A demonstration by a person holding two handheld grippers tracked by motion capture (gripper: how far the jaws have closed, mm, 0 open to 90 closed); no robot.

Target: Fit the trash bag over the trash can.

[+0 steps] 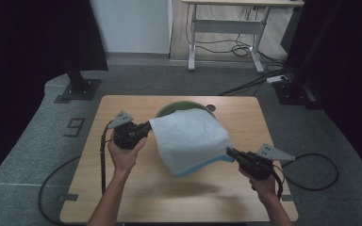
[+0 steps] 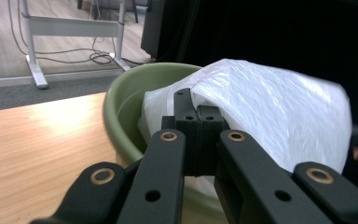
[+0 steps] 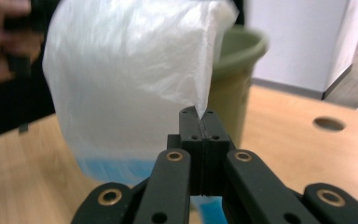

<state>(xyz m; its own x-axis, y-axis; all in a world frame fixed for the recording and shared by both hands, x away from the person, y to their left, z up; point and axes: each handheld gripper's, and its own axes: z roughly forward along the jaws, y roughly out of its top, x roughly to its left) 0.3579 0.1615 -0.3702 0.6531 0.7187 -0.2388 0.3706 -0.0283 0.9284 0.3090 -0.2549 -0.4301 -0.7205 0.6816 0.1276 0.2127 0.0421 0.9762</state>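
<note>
Both sets of fingers clamped on a white plastic bag, left gripper at frame centre-left, right gripper lower right, stretched over a green bin.

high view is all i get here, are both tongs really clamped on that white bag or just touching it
Observer: Both are clamped. The left tongs are shut on a fold of the white bag.
Operator: and the right
Observer: The right tongs pinch a pointed corner of it.
Operator: how does the bag sit against the bowl
Observer: On the left side it drapes over the green tub's rim and down inside.
</note>
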